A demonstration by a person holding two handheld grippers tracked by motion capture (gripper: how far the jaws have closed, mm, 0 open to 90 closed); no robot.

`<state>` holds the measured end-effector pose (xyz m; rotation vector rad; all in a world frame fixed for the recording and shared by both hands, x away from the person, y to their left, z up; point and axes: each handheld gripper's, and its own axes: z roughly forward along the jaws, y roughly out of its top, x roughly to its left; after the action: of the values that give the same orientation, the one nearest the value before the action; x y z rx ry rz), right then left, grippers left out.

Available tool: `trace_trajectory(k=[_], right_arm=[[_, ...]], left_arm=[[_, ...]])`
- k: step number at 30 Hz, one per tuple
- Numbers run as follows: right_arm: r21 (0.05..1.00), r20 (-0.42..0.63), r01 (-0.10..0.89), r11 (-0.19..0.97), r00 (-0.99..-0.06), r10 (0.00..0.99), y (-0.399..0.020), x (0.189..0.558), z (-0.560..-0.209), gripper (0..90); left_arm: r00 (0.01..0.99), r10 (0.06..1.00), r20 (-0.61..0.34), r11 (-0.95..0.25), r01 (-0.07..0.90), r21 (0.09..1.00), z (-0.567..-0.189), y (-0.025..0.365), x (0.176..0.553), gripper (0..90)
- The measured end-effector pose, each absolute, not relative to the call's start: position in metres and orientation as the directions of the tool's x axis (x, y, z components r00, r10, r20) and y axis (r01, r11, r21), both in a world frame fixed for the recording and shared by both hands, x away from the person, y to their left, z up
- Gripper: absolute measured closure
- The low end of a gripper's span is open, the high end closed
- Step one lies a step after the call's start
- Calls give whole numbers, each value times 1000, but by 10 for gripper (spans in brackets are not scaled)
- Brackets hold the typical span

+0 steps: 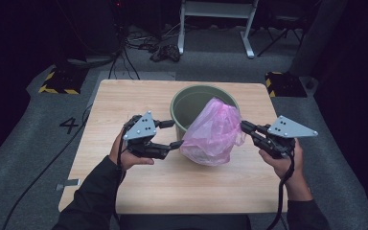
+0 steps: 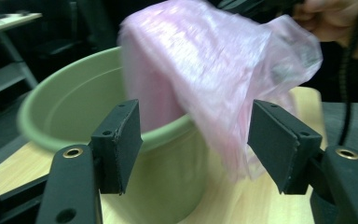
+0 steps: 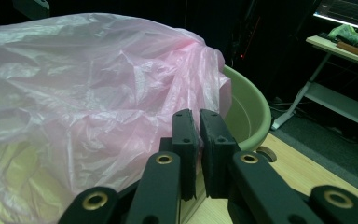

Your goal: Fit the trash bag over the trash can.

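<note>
Gripping state, right gripper (image 1: 247,128): jaws pressed nearly together in the right gripper view, pinching a fold of the pink plastic bag (image 1: 212,132) at centre right of the high view.
Gripping state, left gripper (image 1: 171,133): jaws spread wide with nothing between them; in the left gripper view they frame the bin's near wall and the bag's hanging edge.
Bag position: draped over the near and right side of the green bin (image 1: 189,103), which stands at the middle of the tabletop (image 1: 124,98); most of the film hangs outside the rim, bunched rather than spread.
Risk, slipping film: the right pinch looks thin, so I judge a sideways pull could slide the plastic out of the jaws.
Risk, tearing: stretching the film hard over the rim from one point could rip it.
Risk, bin shift: the bin looks light; a tug from the right with the left side unheld could tip or drag it.
Pose, left hand (image 1: 124,155): lower left of centre, forearm in from the bottom edge, gripper aimed right toward the bin.
Pose, right hand (image 1: 287,160): lower right, gripper aimed left and slightly up at the bag.
</note>
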<state>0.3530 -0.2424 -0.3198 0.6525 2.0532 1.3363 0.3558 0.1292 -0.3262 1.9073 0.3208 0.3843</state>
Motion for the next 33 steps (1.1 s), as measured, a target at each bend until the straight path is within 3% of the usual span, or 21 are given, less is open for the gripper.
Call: trace_trajectory(k=[3, 5, 7, 9, 11, 15, 19, 24, 29, 33], right_arm=[[924, -212, 82, 375, -706, 676, -241, 356, -320, 818], [922, -210, 84, 377, -709, 673, -239, 357, -321, 797], [921, -212, 83, 380, -712, 669, -237, 357, -322, 757], [923, -207, 86, 375, -709, 674, -237, 356, -323, 674], [927, -202, 81, 367, -717, 668, -237, 356, -324, 664], [928, -220, 57, 369, -715, 664, -237, 350, -323, 484], [935, -240, 9, 355, -722, 649, -240, 333, -320, 429], [933, -280, -69, 354, -758, 589, -250, 301, -320, 474], [938, -264, -71, 340, -782, 565, -256, 284, -325, 490], [926, -266, -79, 369, -829, 491, -246, 270, -334, 513]], left_arm=[[920, 367, 135, -393, 21, 919, -323, 115, 359, 351], [918, 364, 157, -418, 10, 909, -323, 106, 360, 480], [920, 351, 172, -437, -1, 899, -325, 98, 361, 553], [909, 366, 201, -466, -8, 885, -327, 91, 362, 670], [907, 365, 211, -465, -19, 885, -328, 89, 363, 730], [893, 386, 231, -462, -29, 887, -328, 88, 363, 890], [879, 422, 222, -453, -8, 891, -328, 88, 363, 900], [868, 459, 190, -438, 35, 899, -329, 89, 364, 900], [868, 473, 152, -405, 61, 912, -333, 93, 366, 900], [869, 476, 132, -393, 77, 916, -336, 94, 366, 900]])
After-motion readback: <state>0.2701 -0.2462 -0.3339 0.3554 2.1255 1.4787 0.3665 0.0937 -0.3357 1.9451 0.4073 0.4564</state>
